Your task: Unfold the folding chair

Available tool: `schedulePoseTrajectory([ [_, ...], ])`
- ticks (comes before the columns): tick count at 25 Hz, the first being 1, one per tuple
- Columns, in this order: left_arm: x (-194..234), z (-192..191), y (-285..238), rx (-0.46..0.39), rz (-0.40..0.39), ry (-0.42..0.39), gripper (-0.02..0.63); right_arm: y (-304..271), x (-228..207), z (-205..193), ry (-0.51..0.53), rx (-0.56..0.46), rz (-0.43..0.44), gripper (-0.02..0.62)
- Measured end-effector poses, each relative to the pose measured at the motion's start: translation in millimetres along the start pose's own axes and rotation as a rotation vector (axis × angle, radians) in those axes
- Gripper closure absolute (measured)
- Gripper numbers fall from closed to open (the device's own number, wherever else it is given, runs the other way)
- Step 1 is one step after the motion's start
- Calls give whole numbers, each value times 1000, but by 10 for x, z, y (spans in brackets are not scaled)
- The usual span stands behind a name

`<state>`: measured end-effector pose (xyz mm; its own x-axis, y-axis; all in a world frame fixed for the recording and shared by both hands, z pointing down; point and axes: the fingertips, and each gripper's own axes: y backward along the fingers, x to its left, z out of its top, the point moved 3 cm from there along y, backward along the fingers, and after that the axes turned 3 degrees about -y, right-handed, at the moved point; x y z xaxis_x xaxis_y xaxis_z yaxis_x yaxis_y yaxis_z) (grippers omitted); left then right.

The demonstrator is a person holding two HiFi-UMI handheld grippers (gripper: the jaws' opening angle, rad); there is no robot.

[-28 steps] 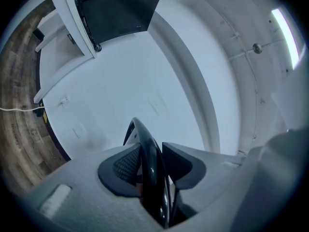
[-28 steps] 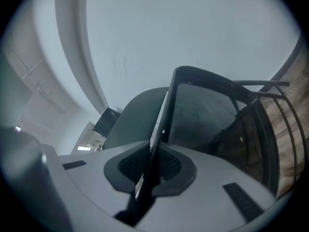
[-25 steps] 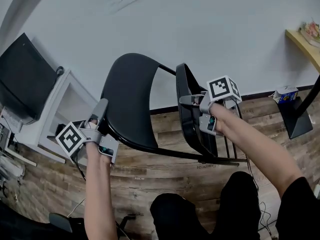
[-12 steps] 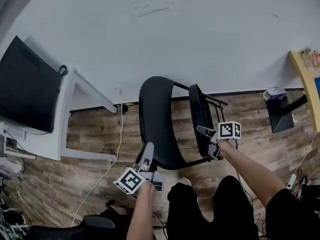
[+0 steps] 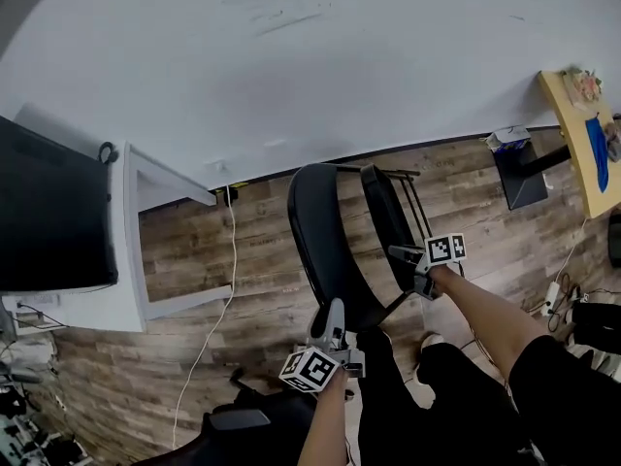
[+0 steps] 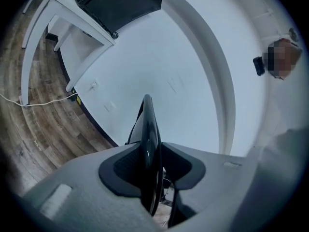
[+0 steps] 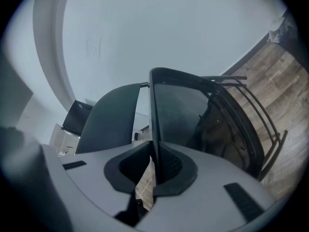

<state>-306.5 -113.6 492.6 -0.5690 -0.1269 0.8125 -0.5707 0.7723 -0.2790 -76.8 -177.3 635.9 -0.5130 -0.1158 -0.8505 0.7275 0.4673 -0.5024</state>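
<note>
Pinches with the left tool [image 5: 334, 307] the near rim of the broad panel [image 5: 320, 231] of the chair [image 5: 351, 291], jaws standing partway apart and pressed on either face of that thick edge. Clamps with the right tool [image 5: 398, 253] the thin edge of the narrower panel [image 5: 388, 221], jaws almost together on it. Holds the chair this way over the wooden floor [image 5: 262, 260], close to the white wall [image 5: 340, 66], between the white bench [image 5: 146, 178] on the left and the yellow shelf [image 5: 568, 124] on the right; cannot tell whether its feet touch the floor. Counts, by judgement, as partly done: with the two panels parted into a narrow V that meets at the near end, but nowhere near a flat seat and an upright back. Leaves, on this reading, spreading the panels much wider and then setting the chair squarely on its legs. Shows in the head view alone both tools at once, the gap between the panels, the white cable [image 5: 227, 284] trailing over the floor and the black screen [image 5: 49, 212] at the bench. Shows in the left tool view alone the broad panel edge-on, filling the space between the pads. Shows in the right tool view alone the thin metal bars [image 7: 224, 79] of the frame behind the gripped panel, with the broad panel well off to the left.
</note>
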Motion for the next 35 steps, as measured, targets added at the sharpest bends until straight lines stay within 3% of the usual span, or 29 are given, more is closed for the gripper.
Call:
schedulePoseTrajectory([
  [7, -72, -158, -42, 134, 1, -33, 483, 82, -54, -66, -10, 23, 32, 572],
  [14, -203, -40, -208, 176, -25, -33, 503, 144, -26, 61, -53, 2, 71, 574],
  [18, -365, -39, -336, 214, 0, -46, 507, 252, -46, 185, -68, 3, 95, 574],
  [27, -789, -73, -510, 222, 119, -106, 509, 527, -45, 380, -55, 65, 126, 574],
  [32, -1105, 184, -733, 187, 139, -104, 508, 595, 135, 690, -36, 83, 155, 575],
  [35, -1323, 423, -833, 168, 139, -148, 503, 585, 317, 862, -20, 86, 205, 575],
])
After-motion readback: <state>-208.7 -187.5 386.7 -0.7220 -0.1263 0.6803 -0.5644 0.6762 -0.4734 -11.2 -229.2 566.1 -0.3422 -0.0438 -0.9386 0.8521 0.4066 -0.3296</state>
